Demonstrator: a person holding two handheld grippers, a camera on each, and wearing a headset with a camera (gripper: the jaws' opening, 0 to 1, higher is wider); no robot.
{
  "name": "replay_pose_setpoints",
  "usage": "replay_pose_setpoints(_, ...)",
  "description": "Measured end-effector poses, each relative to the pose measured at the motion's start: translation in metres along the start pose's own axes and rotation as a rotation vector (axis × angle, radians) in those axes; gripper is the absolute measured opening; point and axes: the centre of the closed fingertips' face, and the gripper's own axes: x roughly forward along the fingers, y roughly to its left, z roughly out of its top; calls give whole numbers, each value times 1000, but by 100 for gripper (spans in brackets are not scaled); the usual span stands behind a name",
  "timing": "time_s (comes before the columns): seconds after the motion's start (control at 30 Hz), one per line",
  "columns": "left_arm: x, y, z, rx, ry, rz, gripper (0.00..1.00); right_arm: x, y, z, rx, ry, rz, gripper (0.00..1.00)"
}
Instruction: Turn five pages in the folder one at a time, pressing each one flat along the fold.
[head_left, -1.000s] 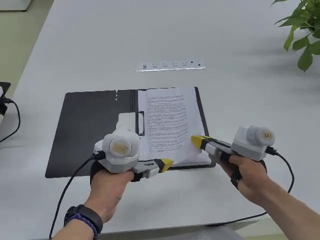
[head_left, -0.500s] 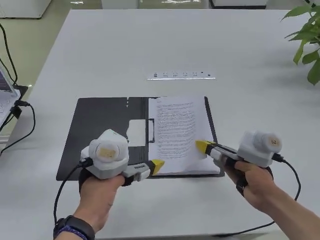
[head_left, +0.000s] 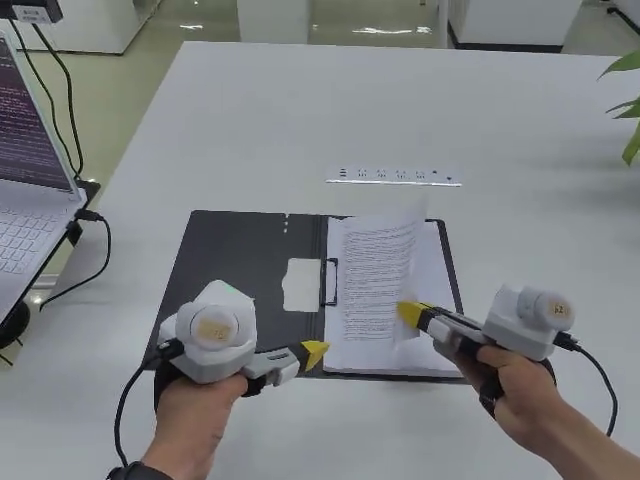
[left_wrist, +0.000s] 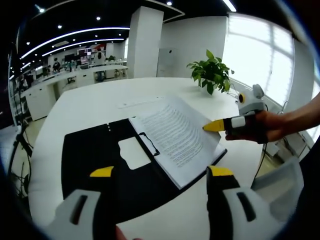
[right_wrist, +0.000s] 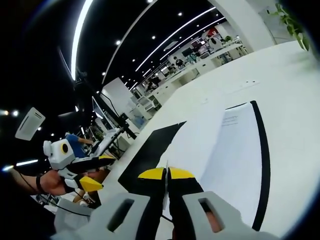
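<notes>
The black folder (head_left: 240, 260) lies open on the white table (head_left: 300, 110), in the middle of the head view. A pile of pages (head_left: 442, 290) sits on the folder's right half, next to a clip (head_left: 330, 283) at the fold. The top page (head_left: 380, 270) is lifted off the pile. Its right side stands up in the air and its top corner curls over.

The right gripper (head_left: 412, 312) is at the lower right of the frame. Its two yellow tips are pressed together on the lower edge of the top page. In the right gripper view the thin sheet is pinched between them.

The left gripper (head_left: 312, 352) is at the lower left, close to the bottom edge of the folder near the fold. The left gripper view shows its jaws wide apart, with nothing in them.

A white patch (head_left: 300, 283) sits on the folder's left half. A power strip (head_left: 393, 177) lies above the folder. A laptop (head_left: 25, 160) is at the upper left, and a green plant (head_left: 630, 105) is at the upper right.
</notes>
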Motion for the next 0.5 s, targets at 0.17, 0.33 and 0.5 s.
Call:
replay_pose_setpoints(0.17, -9, 11, 1, -7, -10, 15, 73, 8, 12, -1, -9, 8, 15, 0)
replay_pose_setpoints(0.33, -19, 20, 0, -34, -33, 25, 74, 17, 21, -1, -6, 6, 16, 0)
replay_pose_setpoints(0.5, -29, 23, -2, -7, -31, 34, 74, 28, 32, -2, -10, 8, 27, 0)
